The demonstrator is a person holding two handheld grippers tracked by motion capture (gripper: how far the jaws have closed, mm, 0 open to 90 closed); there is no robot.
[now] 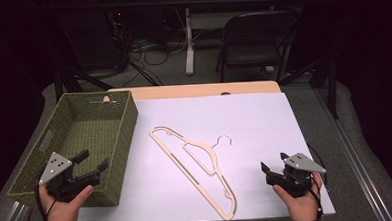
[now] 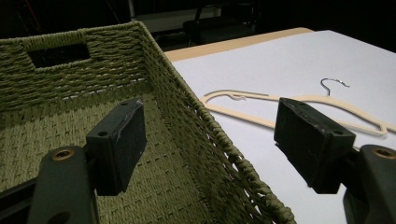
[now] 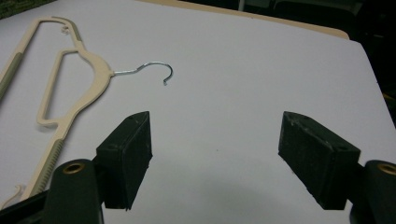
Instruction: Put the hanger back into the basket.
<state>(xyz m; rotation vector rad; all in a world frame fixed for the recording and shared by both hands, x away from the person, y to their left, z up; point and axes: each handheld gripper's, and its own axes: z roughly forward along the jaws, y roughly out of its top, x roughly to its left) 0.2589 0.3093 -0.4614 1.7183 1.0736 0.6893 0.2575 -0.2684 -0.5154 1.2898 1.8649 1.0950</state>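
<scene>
Cream plastic clothes hanger with a silver wire hook (image 1: 196,163) lies flat on the white sheet (image 1: 244,123) covering the table, slanting from the centre of the high view down toward the lower middle, its hook curling up and to the right. Nothing touches it. At the left of that view stands a rectangular olive-green woven basket (image 1: 120,144) with cut-out handle slots, just beside the hanger's upper end.

At the lower left of the high view, the left gripper (image 1: 93,162), held in a hand (image 1: 63,209), hangs over the basket's near right corner; its jaws are spread apart and grasp nothing. In the left gripper view the basket's right wall (image 2: 205,135) runs between the two jaws, with the hanger (image 2: 261,100) beyond at right.

At the lower right, the right gripper (image 1: 274,162) hovers over bare sheet, well apart from the hanger, jaws spread wide and holding nothing. In its own view the hanger (image 3: 88,70) lies at upper left.
</scene>
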